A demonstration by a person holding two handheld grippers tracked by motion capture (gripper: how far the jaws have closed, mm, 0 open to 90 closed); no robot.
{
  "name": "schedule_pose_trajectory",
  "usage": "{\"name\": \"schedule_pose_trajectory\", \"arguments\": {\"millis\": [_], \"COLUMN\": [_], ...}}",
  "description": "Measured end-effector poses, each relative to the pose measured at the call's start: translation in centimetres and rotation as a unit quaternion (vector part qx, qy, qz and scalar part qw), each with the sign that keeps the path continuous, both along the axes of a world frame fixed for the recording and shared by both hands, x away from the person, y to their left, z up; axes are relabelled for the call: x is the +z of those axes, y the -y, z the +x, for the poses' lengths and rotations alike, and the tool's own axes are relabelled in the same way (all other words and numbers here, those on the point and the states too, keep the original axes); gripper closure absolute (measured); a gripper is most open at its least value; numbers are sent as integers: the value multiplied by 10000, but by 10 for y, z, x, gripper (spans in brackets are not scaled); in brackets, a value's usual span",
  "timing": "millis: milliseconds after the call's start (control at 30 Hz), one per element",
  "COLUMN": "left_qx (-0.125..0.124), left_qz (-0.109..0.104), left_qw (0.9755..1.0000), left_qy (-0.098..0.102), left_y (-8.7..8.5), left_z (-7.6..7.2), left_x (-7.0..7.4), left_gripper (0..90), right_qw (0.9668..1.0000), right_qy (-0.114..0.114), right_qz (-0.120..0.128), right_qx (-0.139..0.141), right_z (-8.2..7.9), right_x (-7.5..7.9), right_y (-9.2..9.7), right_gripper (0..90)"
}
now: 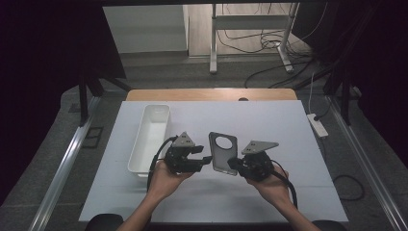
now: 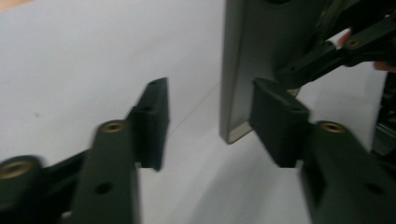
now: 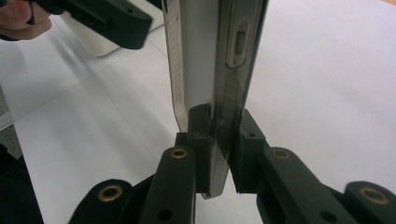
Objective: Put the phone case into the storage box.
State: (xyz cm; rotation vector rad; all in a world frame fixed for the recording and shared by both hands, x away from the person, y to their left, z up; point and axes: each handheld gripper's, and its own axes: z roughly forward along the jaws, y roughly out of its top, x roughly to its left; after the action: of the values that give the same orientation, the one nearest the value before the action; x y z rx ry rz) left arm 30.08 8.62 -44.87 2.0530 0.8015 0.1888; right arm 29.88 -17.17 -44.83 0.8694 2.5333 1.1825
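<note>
Lab (dark curtains (image 1: 43, 57), floor cables (image 1: 269, 43))

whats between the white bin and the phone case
The left gripper and the hand holding it sit between the white bin and the phone case, as the high view shows.

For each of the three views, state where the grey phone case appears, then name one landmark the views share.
High view: grey phone case at table centre, between both grippers.
Left gripper view: top right, its lower corner between the jaws.
Right gripper view: upright at centre, clamped by the jaws.
Shared landmark: the white table sheet.
</note>
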Motion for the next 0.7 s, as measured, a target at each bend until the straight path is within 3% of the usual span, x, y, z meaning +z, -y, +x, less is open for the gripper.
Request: {"name": "schedule_pose_trajectory", "arguments": {"millis": [200, 233, 300, 567, 600, 700], "left_qx": [-46, -46, -35, 152, 236, 345], "left_qz": [20, 17, -37, -92, -85, -25], "left_qw": [10000, 10000, 9999, 9997, 9995, 9991], "left_qy": [-33, -47, -98, -172, -201, -233], "left_y": [3, 2, 2, 2, 3, 4], "left_z": [-1, -1, -2, -2, -2, -1], "left_x": [0, 0, 0, 3, 2, 1], "left_gripper": [680, 762, 828, 871, 888, 891], "right_qw": [10000, 10000, 10000, 9997, 9994, 9993], "right_qy": [-5, -3, -12, -116, -185, -172], "right_qz": [9, 3, 16, 91, 126, 82], "right_qx": [78, 94, 95, 204, 272, 330], "right_z": [-3, -4, -4, -3, -3, -5], "right_x": [-1, -1, -1, -4, -6, -7], "right_y": [-6, -7, -8, -9, -10, -14], "right_gripper": [799, 799, 799, 789, 732, 701]}}
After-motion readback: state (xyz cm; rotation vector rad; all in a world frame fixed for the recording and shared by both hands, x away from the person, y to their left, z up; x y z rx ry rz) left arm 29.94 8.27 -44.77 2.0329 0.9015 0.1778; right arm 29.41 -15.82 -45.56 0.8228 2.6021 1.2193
